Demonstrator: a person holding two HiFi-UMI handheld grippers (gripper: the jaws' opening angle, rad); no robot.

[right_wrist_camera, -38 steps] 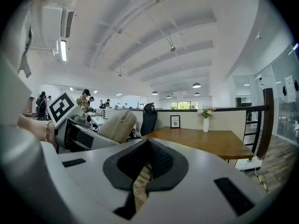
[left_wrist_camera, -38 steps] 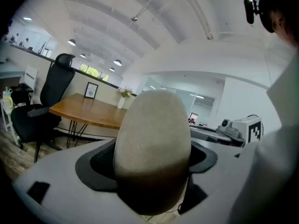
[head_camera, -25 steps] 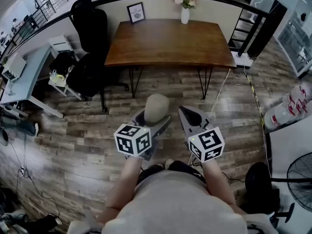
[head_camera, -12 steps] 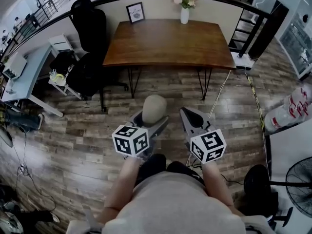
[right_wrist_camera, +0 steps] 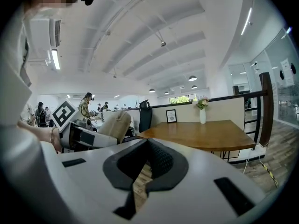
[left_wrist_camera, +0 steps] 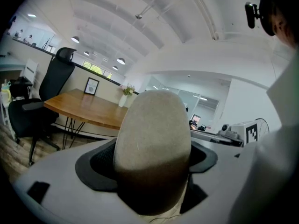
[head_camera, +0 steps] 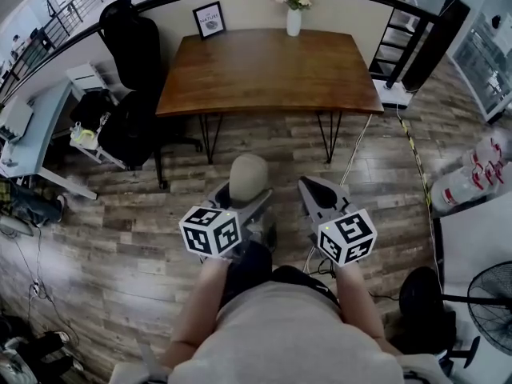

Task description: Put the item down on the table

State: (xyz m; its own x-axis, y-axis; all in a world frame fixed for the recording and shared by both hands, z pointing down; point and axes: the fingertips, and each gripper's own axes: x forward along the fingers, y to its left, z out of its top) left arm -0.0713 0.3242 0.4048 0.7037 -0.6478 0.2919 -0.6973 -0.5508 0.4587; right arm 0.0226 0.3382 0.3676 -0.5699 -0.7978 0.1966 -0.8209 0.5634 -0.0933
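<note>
A beige, rounded oval item [head_camera: 247,174] stands upright between the jaws of my left gripper [head_camera: 244,197], which is shut on it. In the left gripper view the item [left_wrist_camera: 152,139] fills the middle and hides the jaw tips. My right gripper [head_camera: 318,192] is beside it to the right, shut with nothing in it; its dark pads [right_wrist_camera: 161,160] meet. Both grippers hang over the wood-plank floor, short of the brown wooden table [head_camera: 268,66], which also shows ahead in the right gripper view [right_wrist_camera: 205,134].
A framed picture [head_camera: 210,18] and a white vase of flowers [head_camera: 294,14] stand at the table's far edge. Black office chairs [head_camera: 132,54] and a pale desk [head_camera: 32,130] are at the left. White cylinders [head_camera: 472,178] and a fan [head_camera: 492,294] are at the right.
The person has stepped towards the table, which now sits closer and larger in the head view. Both grippers travelled along with the body; the left one still holds the beige item.
</note>
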